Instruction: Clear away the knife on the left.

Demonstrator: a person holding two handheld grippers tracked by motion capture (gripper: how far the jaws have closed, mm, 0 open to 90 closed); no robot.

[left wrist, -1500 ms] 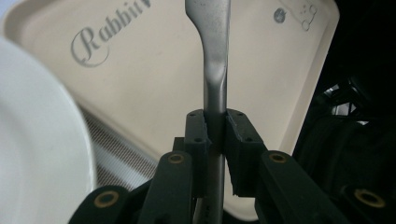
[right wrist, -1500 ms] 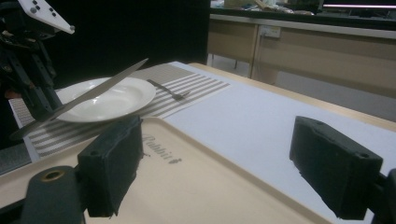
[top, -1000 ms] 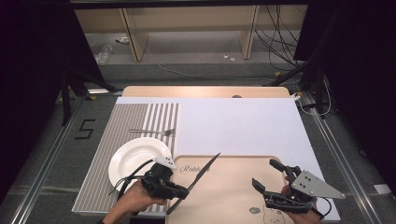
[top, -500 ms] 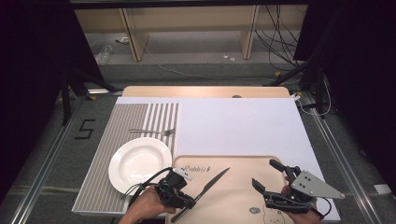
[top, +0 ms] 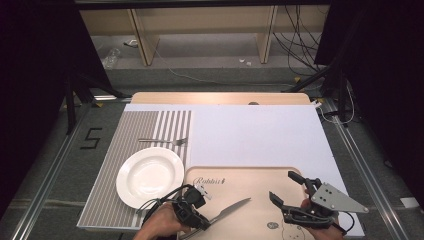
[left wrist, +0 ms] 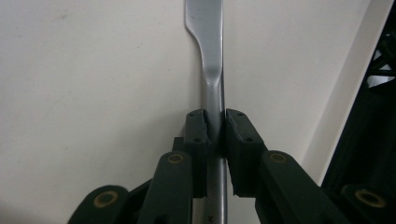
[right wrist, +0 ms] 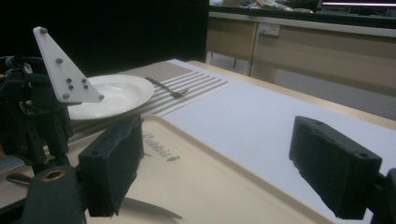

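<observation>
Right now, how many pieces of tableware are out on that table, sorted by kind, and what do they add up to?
Round white ceramic plate: 1
Silver metal fork on the grey striped placemat: 1
Silver metal table knife, clamped in the left tongs over the beige plastic tray: 1
Total: 3 pieces of tableware, plus 1 tray and 1 placemat.

plate (top: 150, 176) left of tray (top: 260, 176), fork (top: 162, 141) behind plate.
</observation>
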